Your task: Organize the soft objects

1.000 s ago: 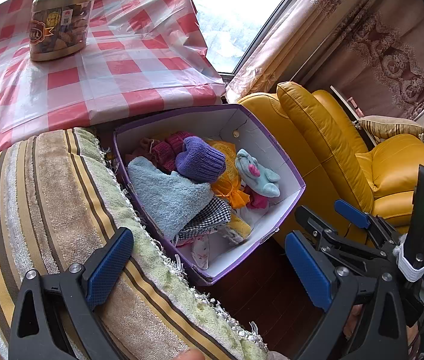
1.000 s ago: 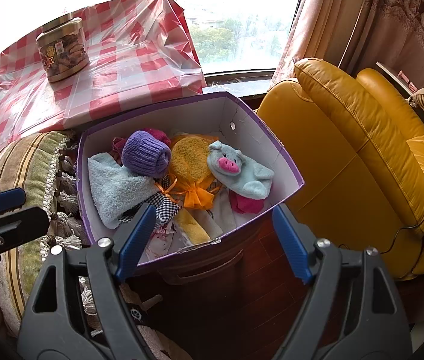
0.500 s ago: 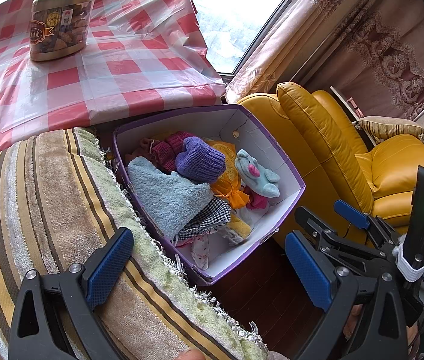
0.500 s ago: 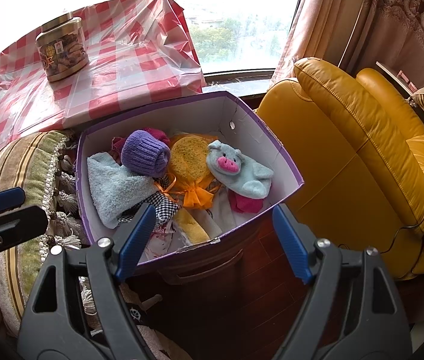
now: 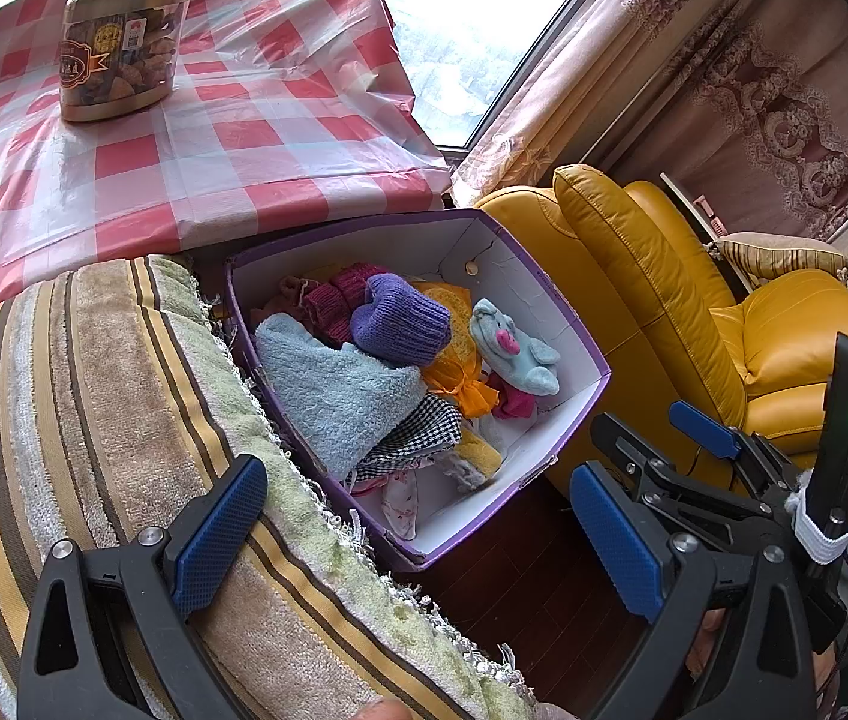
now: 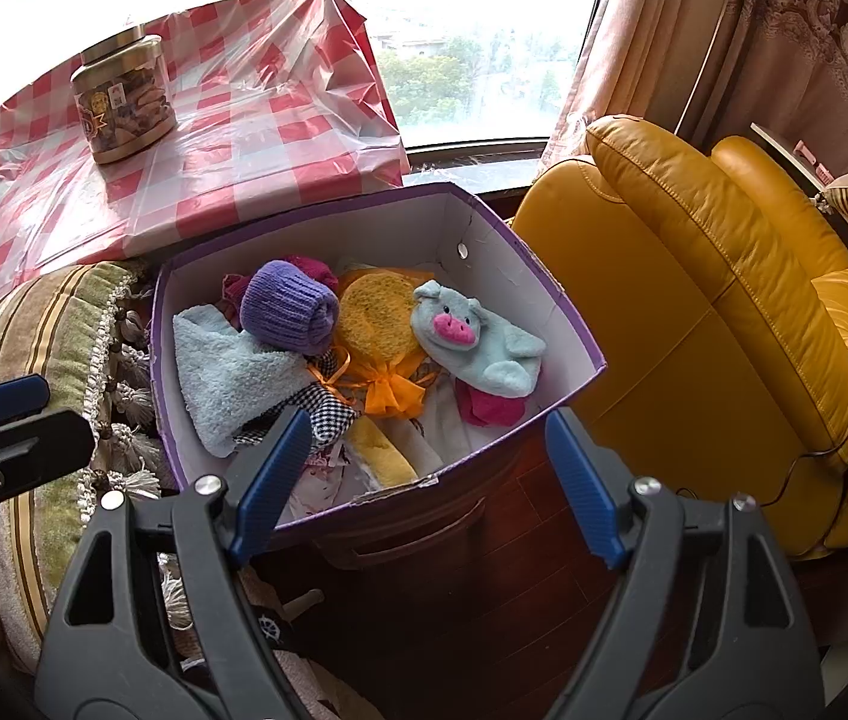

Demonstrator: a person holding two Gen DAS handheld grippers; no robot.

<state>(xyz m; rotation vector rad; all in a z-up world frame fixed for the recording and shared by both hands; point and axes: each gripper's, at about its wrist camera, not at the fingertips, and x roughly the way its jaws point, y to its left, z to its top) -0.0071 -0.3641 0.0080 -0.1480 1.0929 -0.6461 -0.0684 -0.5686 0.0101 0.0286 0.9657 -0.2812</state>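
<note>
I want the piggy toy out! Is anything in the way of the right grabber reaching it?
Nothing visible blocks it. The right gripper hangs open above the purple box's near rim, and the pig toy lies on top of the pile, uncovered.

Daylight is coming through a large window [image 6: 472, 30], with green trees showing outside. Patterned pink curtains [image 6: 784, 42] are hanging at its right side. A table under a red-and-white checked plastic cloth [image 5: 196, 138] is standing before the window, carrying a lidded jar [image 5: 118, 42]. A mustard-yellow leather armchair [image 6: 724, 300] is sitting to the right, with a striped cushion [image 5: 784, 255] lying on it. A striped upholstered seat with tassel fringe [image 5: 94, 390] is occupying the left. Dark red-brown wood flooring [image 5: 532, 576] is showing between them.
</note>
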